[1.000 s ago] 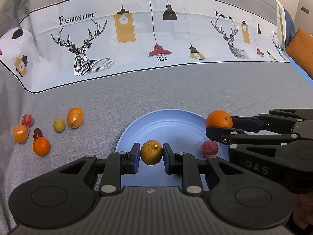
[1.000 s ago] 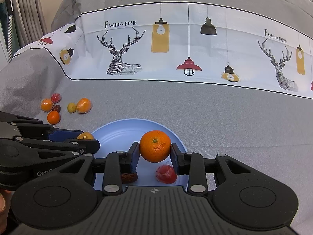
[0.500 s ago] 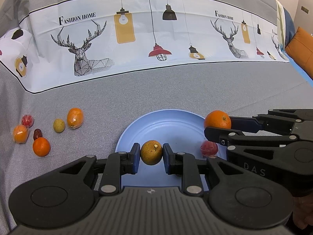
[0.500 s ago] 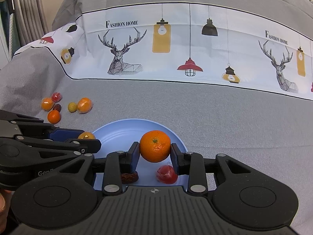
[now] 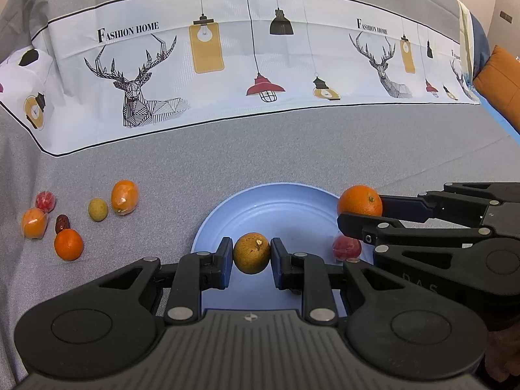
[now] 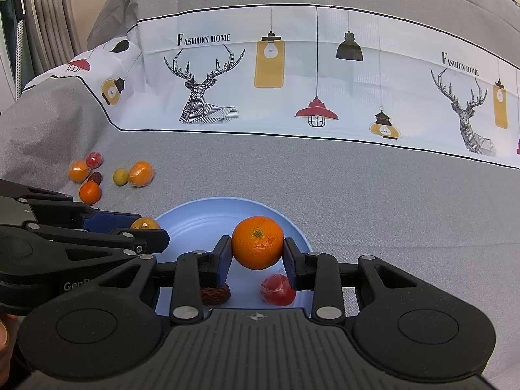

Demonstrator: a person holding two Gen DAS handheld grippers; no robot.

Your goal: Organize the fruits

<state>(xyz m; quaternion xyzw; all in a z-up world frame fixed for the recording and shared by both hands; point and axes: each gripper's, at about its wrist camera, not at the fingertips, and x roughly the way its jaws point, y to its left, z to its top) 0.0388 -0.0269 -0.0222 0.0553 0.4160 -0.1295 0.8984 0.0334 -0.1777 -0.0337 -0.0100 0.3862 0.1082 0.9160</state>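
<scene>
A: Plate (image 5: 227, 214): pale blue. Held orange (image 6: 257, 242): bright orange. Other fruit (image 5: 252, 253): brownish-yellow.

B: Cloth (image 6: 357, 178): grey; white band (image 6: 292, 74) printed with deer and lamps.

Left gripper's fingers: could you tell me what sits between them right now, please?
A brownish-yellow round fruit sits between the left gripper fingers, pressed by both pads, above the blue plate. The left wrist view shows it.

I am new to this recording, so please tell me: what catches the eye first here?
Both grippers hold fruit over the blue plate: the left gripper a brownish fruit, the right gripper a bright orange. A cluster of loose fruits lies on the grey cloth at far left.
</scene>
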